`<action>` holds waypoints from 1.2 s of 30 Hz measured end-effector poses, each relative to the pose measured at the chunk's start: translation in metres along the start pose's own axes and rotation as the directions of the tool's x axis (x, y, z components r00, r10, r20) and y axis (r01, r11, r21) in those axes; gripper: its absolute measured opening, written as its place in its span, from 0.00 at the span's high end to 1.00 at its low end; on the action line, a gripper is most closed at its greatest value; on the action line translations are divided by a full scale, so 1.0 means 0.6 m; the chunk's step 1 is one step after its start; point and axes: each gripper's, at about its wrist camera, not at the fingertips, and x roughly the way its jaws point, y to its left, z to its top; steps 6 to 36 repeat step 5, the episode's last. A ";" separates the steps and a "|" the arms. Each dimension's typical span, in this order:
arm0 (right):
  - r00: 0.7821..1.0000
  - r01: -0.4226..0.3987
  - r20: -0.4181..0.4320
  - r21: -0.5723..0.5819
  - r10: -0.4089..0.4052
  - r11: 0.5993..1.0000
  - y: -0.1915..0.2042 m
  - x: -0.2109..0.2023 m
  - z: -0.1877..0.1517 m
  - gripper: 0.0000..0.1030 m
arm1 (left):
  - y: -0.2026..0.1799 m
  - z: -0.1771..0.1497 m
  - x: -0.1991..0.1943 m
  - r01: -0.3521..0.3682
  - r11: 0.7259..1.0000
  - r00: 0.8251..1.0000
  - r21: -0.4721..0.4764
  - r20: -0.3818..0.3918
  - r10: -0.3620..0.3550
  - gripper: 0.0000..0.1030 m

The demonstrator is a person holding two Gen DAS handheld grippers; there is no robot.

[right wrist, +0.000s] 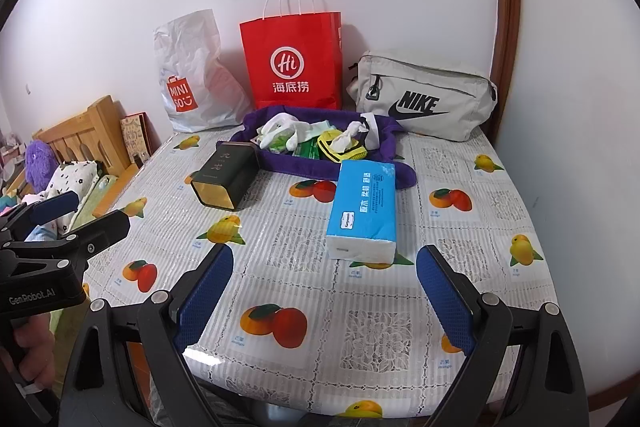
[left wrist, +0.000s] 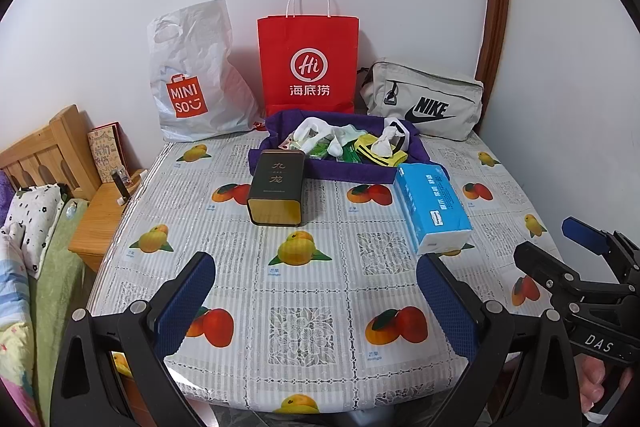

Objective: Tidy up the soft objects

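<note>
A purple cloth [left wrist: 340,169] [right wrist: 304,165] lies at the back of the table, bunched like a tray. On it are white socks [left wrist: 320,135] [right wrist: 280,129], a yellow striped sock [left wrist: 376,151] [right wrist: 340,147] and green packets [left wrist: 324,151]. A blue tissue pack [left wrist: 432,207] [right wrist: 364,211] lies in front of it. My left gripper [left wrist: 316,299] is open and empty above the near table edge. My right gripper [right wrist: 324,291] is open and empty, also near the front edge, with the tissue pack just beyond it.
A dark tin [left wrist: 278,189] [right wrist: 226,175] lies on its side left of the cloth. A white MINISO bag [left wrist: 192,79], a red paper bag [left wrist: 308,63] and a grey Nike pouch [left wrist: 424,99] stand against the wall. A bed and wooden nightstand [left wrist: 100,219] are at left.
</note>
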 end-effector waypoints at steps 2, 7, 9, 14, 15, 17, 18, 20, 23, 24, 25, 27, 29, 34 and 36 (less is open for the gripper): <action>1.000 0.000 0.000 -0.001 0.000 1.000 0.000 0.000 0.000 0.10 | 0.000 0.001 0.001 0.001 1.000 1.000 0.001 0.000 -0.001 0.01; 1.000 -0.002 -0.003 0.001 0.002 1.000 0.000 0.001 -0.001 0.10 | 0.000 0.000 0.001 0.001 1.000 1.000 0.002 -0.001 -0.001 0.01; 1.000 -0.002 -0.003 0.001 0.002 1.000 0.000 0.001 -0.001 0.10 | 0.000 0.000 0.001 0.001 1.000 1.000 0.002 -0.001 -0.001 0.01; 1.000 -0.002 -0.003 0.001 0.002 1.000 0.000 0.001 -0.001 0.10 | 0.000 0.000 0.001 0.001 1.000 1.000 0.002 -0.001 -0.001 0.01; 1.000 -0.002 -0.003 0.001 0.002 1.000 0.000 0.001 -0.001 0.10 | 0.000 0.000 0.001 0.001 1.000 1.000 0.002 -0.001 -0.001 0.01; 1.000 -0.002 -0.003 0.001 0.002 1.000 0.000 0.001 -0.001 0.10 | 0.000 0.000 0.001 0.001 1.000 1.000 0.002 -0.001 -0.001 0.01; 1.000 -0.002 -0.003 0.001 0.002 1.000 0.000 0.001 -0.001 0.10 | 0.000 0.000 0.001 0.001 1.000 1.000 0.002 -0.001 -0.001 0.01; 1.000 -0.002 -0.003 0.001 0.002 1.000 0.000 0.001 -0.001 0.10 | 0.000 0.000 0.001 0.001 1.000 1.000 0.002 -0.001 -0.001 0.01; 1.000 -0.002 -0.003 0.001 0.002 1.000 0.000 0.001 -0.001 0.10 | 0.000 0.000 0.001 0.001 1.000 1.000 0.002 -0.001 -0.001 0.01; 1.000 -0.002 -0.003 0.001 0.002 1.000 0.000 0.001 -0.001 0.10 | 0.000 0.000 0.001 0.001 1.000 1.000 0.002 -0.001 -0.001 0.01; 1.000 -0.002 -0.003 0.001 0.002 1.000 0.000 0.001 -0.001 0.10 | 0.000 0.000 0.001 0.001 1.000 1.000 0.002 -0.001 -0.001 0.01; 1.000 -0.002 -0.003 0.001 0.002 1.000 0.000 0.001 -0.001 0.10 | 0.000 0.000 0.001 0.001 1.000 1.000 0.002 -0.001 -0.001 0.01; 1.000 -0.002 -0.003 0.001 0.002 1.000 0.000 0.001 -0.001 0.10 | 0.000 0.000 0.001 0.001 1.000 1.000 0.002 -0.001 -0.001 0.01; 1.000 -0.002 -0.003 0.001 0.002 1.000 0.000 0.001 -0.001 0.10 | 0.000 0.000 0.001 0.001 1.000 1.000 0.002 -0.001 -0.001 0.01; 1.000 -0.002 -0.003 0.001 0.002 1.000 0.000 0.001 -0.001 0.10 | 0.000 0.000 0.001 0.001 1.000 1.000 0.002 -0.001 -0.001 0.01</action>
